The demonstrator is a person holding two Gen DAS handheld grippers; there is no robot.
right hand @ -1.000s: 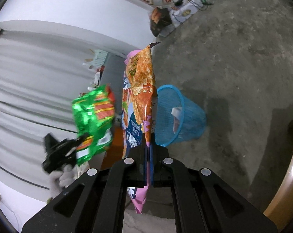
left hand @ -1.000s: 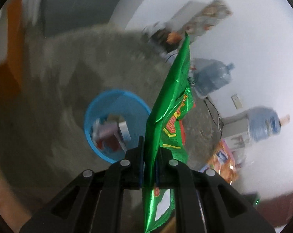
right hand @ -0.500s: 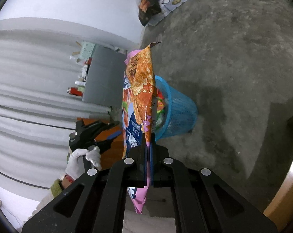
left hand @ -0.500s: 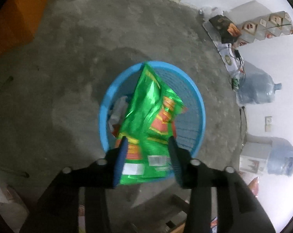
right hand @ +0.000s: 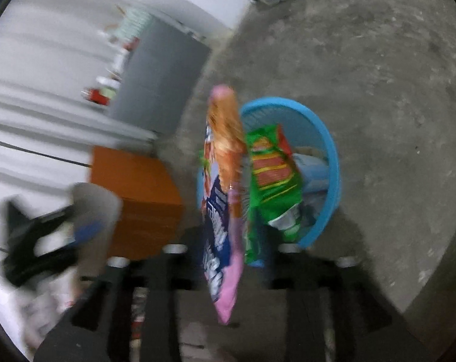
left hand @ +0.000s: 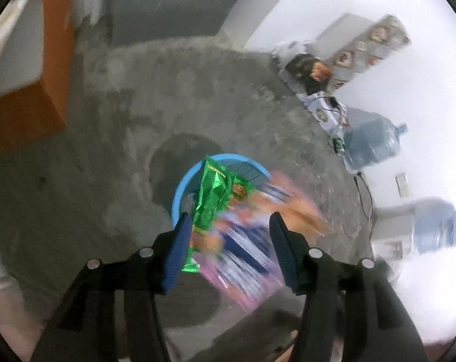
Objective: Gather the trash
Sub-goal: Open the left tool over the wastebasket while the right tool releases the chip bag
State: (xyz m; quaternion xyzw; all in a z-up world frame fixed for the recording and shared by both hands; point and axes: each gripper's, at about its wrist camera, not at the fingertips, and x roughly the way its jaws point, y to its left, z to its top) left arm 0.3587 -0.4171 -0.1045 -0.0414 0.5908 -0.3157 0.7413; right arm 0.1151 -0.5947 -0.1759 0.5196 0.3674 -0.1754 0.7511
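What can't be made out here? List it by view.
- Left wrist: print on the pink and orange snack bag, motion-blurred.
- Left wrist: the blue basket contents, covered by the green snack bag.
- Right wrist: the right hand-held gripper fingers, smeared by motion.

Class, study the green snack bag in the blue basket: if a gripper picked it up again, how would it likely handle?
The green snack bag is creased and bent over the blue basket rim, so it is probably floppy. It looks flat and emptied, so likely light. Its glossy foil may slip between smooth pads.
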